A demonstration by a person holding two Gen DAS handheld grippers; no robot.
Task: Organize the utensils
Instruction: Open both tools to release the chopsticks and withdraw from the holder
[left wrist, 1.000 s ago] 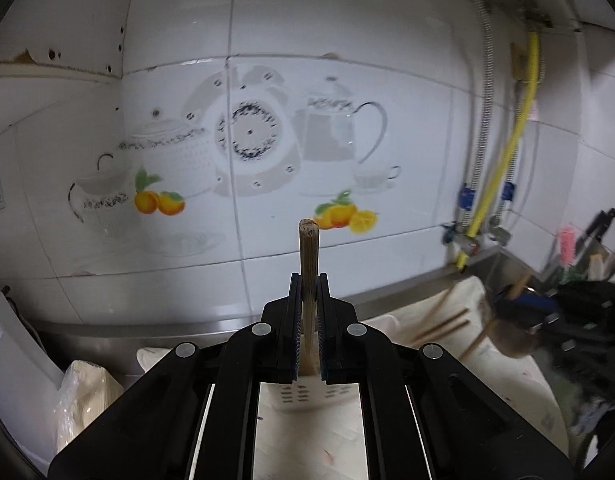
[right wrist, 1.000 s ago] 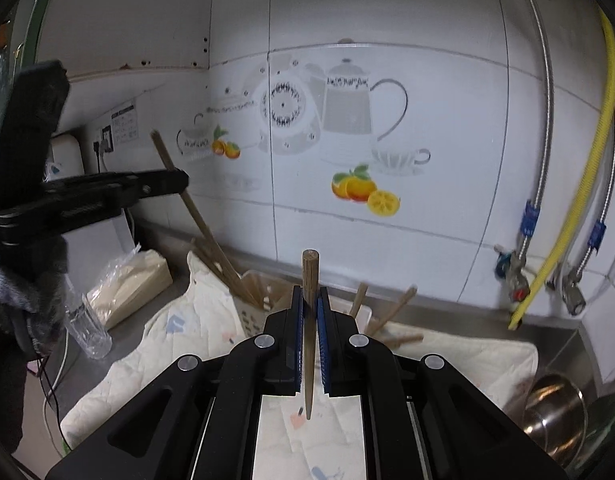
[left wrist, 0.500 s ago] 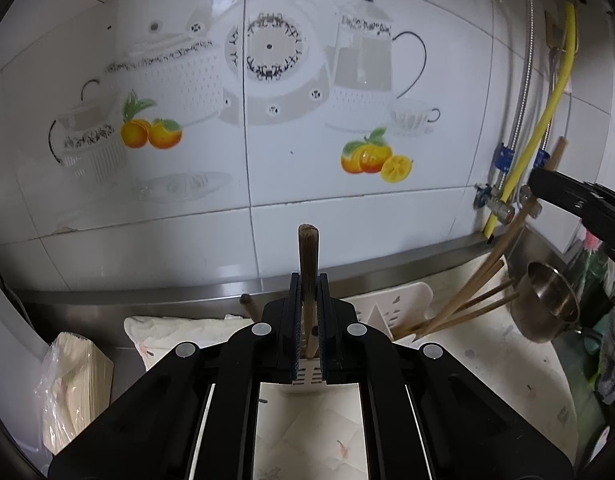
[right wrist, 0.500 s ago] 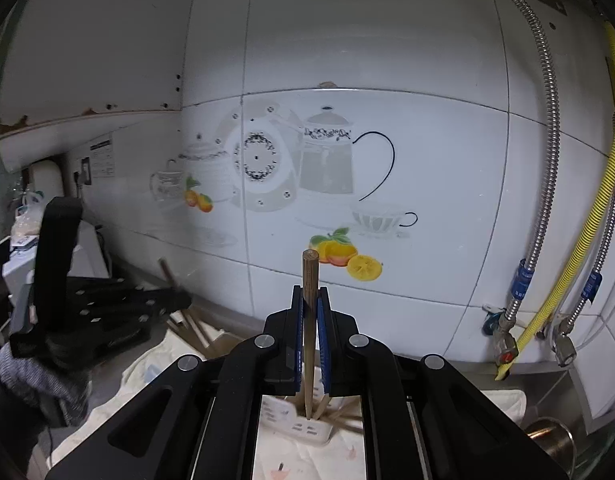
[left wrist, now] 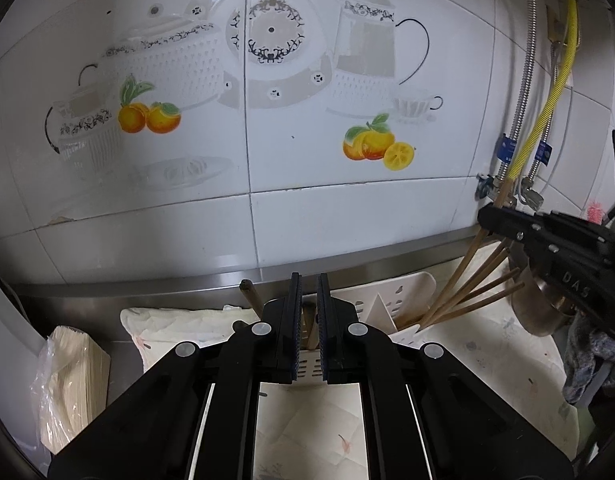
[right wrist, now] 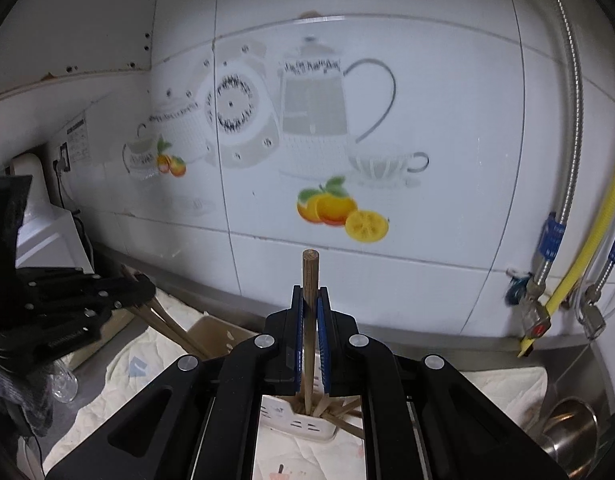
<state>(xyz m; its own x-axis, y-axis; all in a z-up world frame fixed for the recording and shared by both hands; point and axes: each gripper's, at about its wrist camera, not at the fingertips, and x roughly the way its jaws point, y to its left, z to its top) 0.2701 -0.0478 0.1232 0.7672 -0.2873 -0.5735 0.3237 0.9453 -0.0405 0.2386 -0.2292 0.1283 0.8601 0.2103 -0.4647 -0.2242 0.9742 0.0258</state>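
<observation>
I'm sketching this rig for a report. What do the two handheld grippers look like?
Both are matte black plastic with angular linkage arms and round silver rivets. The left gripper and right gripper have ribbed blue finger pads. Embossed lettering marks the side of each. A grey knit glove covers the hand.

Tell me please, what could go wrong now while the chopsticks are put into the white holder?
1. The right gripper holds its chopstick above the white holder, already full of leaning sticks; it may jam or miss.
2. The two grippers work close together and might collide.
3. The light holder on soft cloth could tip.
</observation>
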